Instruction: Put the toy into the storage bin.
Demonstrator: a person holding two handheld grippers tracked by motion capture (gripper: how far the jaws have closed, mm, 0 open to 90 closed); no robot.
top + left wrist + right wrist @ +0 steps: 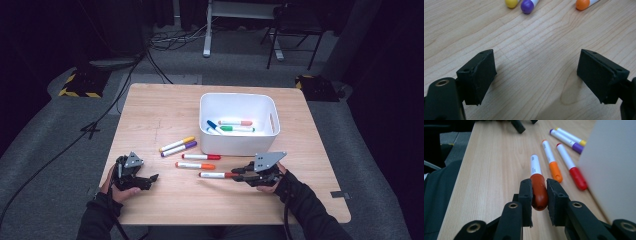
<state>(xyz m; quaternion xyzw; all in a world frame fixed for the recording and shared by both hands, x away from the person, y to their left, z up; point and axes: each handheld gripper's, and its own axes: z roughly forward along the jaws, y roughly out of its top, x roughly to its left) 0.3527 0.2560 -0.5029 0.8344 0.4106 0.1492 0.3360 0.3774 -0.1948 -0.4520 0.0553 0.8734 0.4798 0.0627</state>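
The right gripper (539,195) is clamped on the dark red cap of a marker (537,185), whose white barrel runs straight ahead from the 2 jaws. Ahead of them and to the right lie an orange-capped marker (552,161) and a red-capped marker (571,166), both clear of the pads. The left gripper (536,72) stands wide open over bare table (534,50), nothing between its jaws.

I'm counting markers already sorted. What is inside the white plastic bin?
The white plastic bin holds three markers: blue-capped, orange-capped and green-capped. Its near wall hides the floor closest to the person.
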